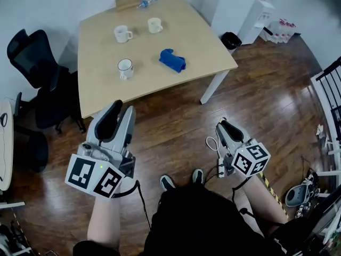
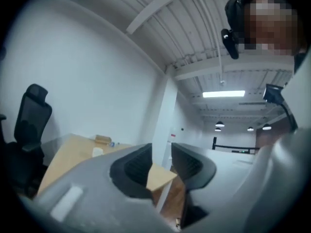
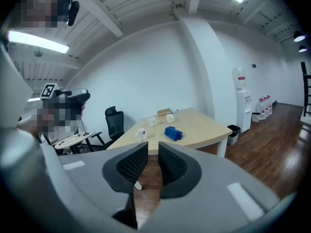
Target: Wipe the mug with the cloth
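Three white mugs stand on the light wooden table [image 1: 202,41]: one with a dark rim [image 1: 125,68] nearest me, two others [image 1: 122,33] [image 1: 154,25] farther back. A crumpled blue cloth [image 1: 172,60] lies to the right of the near mug. Both grippers hang over the wooden floor, well short of the table. My left gripper [image 1: 120,111] is open and holds nothing; between its jaws only the table corner shows [image 2: 163,164]. The right gripper [image 1: 226,124] has a narrow gap between its pads and is also empty [image 3: 153,161]. The right gripper view shows the cloth [image 3: 173,133] and the near mug [image 3: 141,133] far ahead.
A cardboard box [image 1: 128,1] and a bottle [image 1: 146,3] lie at the table's far edge. A black office chair [image 1: 40,73] stands left of the table. A black bin [image 1: 230,39] and a water dispenser [image 1: 256,15] are at the back right. A railing [image 1: 330,89] runs along the right.
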The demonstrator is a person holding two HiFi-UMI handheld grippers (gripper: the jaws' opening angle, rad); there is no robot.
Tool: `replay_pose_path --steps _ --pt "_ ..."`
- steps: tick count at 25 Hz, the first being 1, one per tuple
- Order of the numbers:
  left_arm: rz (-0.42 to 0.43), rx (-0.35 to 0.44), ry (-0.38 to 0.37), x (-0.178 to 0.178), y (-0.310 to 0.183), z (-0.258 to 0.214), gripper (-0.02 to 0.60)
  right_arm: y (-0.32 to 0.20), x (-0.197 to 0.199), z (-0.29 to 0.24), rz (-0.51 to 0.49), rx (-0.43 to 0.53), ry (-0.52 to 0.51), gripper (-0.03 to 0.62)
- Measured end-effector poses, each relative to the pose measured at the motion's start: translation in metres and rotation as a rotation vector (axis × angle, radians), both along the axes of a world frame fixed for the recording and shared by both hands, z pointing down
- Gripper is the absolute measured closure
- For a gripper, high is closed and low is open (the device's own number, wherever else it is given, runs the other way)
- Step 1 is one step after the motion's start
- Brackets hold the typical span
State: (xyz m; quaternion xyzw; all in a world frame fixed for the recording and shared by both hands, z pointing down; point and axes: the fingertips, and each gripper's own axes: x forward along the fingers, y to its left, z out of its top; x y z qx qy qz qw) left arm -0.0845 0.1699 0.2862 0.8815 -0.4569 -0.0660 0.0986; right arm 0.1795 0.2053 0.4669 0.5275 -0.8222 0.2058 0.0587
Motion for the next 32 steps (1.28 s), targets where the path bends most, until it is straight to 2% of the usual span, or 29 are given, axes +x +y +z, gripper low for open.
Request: replay_pose_path --steps 1,3,6,8,13,18,22,27,32 --pt "-0.004 0.037 -0.007 0.001 -0.001 -0.015 0.456 -0.001 0.002 -0.003 0.013 0.003 -0.024 0.525" --pt "-0.009 0.061 -0.002 0.008 0.006 -0.027 0.456 0.000 0.004 -0.005 0.029 0.012 -0.069 0.525" --pt "-0.028 0.021 0.019 0.024 0.031 -0.009 0.457 0.009 0.007 -0.001 0.011 0.014 -0.095 0.525" --pt "-0.044 -0.002 -0.002 0.042 0.047 0.010 0.456 0.019 0.009 -0.006 -0.026 0.038 -0.102 0.525" --pt "-0.068 -0.028 -0.125 0.109 0.088 0.051 0.457 0.046 0.033 -0.035 -0.123 0.188 -0.037 0.545" --pt "-0.014 -0.080 -0.176 0.187 0.123 0.079 0.457 0.056 0.070 -0.061 -0.147 0.288 0.012 0.545" --pt "0.013 -0.068 -0.217 0.228 0.136 0.082 0.456 0.064 0.075 -0.076 -0.197 0.348 0.046 0.545" --pt "0.032 -0.023 -0.242 0.243 0.135 0.072 0.456 0.065 0.060 -0.092 -0.242 0.408 0.055 0.545" --pt "0.050 -0.013 -0.225 0.234 0.134 0.066 0.457 0.063 0.039 -0.106 -0.253 0.438 0.050 0.545"
